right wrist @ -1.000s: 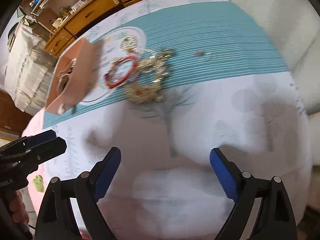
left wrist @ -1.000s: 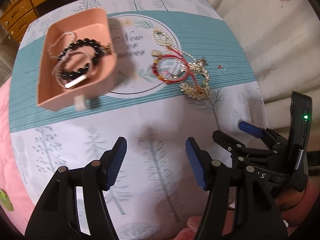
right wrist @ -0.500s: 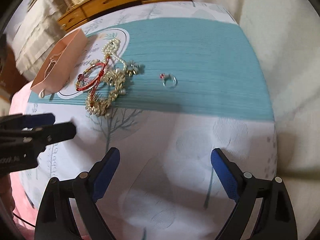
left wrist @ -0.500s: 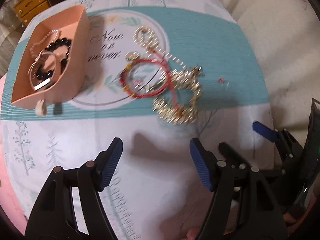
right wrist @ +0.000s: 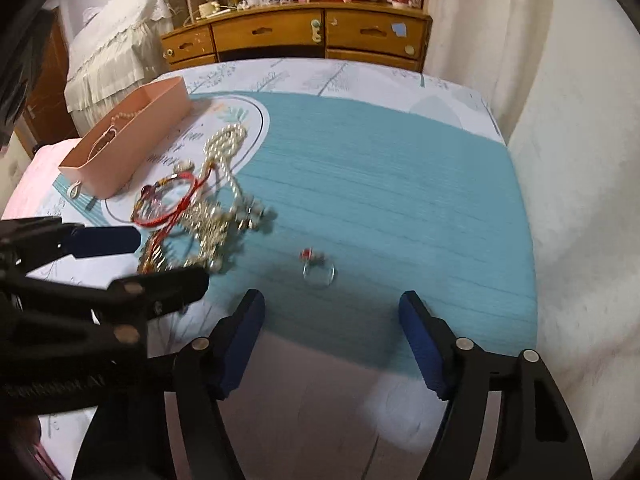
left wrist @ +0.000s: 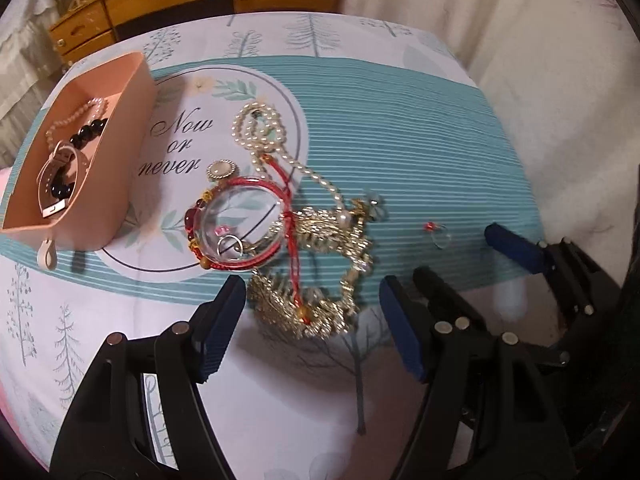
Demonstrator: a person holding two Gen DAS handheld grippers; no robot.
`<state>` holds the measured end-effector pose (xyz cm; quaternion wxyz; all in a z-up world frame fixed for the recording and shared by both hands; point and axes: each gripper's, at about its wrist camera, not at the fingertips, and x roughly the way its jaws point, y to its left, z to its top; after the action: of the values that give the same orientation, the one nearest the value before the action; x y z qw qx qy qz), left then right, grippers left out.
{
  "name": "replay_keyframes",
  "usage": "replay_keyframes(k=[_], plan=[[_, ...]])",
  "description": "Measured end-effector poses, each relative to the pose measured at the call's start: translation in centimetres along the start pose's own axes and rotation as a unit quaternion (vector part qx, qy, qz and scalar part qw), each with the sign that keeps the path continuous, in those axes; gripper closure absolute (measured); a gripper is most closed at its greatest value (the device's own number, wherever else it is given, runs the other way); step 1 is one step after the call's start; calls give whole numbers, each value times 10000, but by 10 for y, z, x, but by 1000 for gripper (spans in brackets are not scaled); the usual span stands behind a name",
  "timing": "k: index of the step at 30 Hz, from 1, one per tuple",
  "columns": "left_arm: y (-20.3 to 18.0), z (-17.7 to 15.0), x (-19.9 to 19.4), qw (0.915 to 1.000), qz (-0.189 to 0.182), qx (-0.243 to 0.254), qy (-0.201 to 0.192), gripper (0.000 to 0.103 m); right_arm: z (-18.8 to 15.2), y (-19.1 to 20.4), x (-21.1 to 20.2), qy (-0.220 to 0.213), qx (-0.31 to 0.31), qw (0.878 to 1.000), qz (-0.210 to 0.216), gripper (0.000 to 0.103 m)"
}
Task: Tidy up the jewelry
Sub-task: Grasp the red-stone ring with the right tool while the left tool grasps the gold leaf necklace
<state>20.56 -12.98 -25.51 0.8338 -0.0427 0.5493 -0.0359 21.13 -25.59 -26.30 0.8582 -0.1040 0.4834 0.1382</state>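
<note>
A pink box (left wrist: pixel 120 128) at the left holds a black bead bracelet (left wrist: pixel 86 134), a pearl strand and a pale strap. A jewelry pile lies mid-table: pearl necklace (left wrist: pixel 260 132), red cord bracelet (left wrist: pixel 240 224), gold chain (left wrist: pixel 320 280). My left gripper (left wrist: pixel 312 320) is open, its fingers either side of the gold chain's near end. A small ring with a red stone (right wrist: pixel 318 268) lies alone on the teal stripe, just beyond my open right gripper (right wrist: pixel 332 340). The box (right wrist: pixel 132 148) and the pile (right wrist: pixel 200 208) show left in the right wrist view.
The table wears a white and teal cloth (left wrist: pixel 400 120) printed "Now or never". A wooden drawer unit (right wrist: pixel 300 36) stands behind the table. A white curtain (right wrist: pixel 580 160) hangs at the right. The left gripper's body (right wrist: pixel 80 288) fills the right wrist view's lower left.
Both grippers have moved forward and lower toward the table. The left one has closed in on the jewelry pile, the right one on the lone ring. Both stay open.
</note>
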Motion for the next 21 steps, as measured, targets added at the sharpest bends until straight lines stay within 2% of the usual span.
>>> replay_keyframes(k=[3, 5, 7, 9, 11, 14, 18, 21], plan=[[3, -1, 6, 9999, 26, -114, -128, 36, 8, 5, 7, -177, -330, 9992, 106, 37], [1, -3, 7, 9998, 67, -41, -186, 37, 12, 9, 9, -232, -536, 9980, 238, 46], [2, -4, 7, 9997, 60, -49, -249, 37, 14, 11, 10, -265, -661, 9969, 329, 49], [1, -4, 7, 9995, 61, -49, -292, 38, 16, 13, 12, -285, -775, 9957, 419, 56], [1, -4, 7, 9994, 73, 10, -341, 41, 17, 17, 13, -293, -904, 9941, 521, 69], [2, -3, 8, 9994, 92, -26, -340, 45, 16, 23, 13, -249, -1017, 9925, 636, 81], [6, -3, 7, 9994, -20, -98, -330, 45, 14, 27, 11, -151, -1105, 9908, 760, 86], [12, -5, 4, 9994, -75, -229, -263, 45, 16, 25, 12, -24, -1029, 9907, 888, 87]])
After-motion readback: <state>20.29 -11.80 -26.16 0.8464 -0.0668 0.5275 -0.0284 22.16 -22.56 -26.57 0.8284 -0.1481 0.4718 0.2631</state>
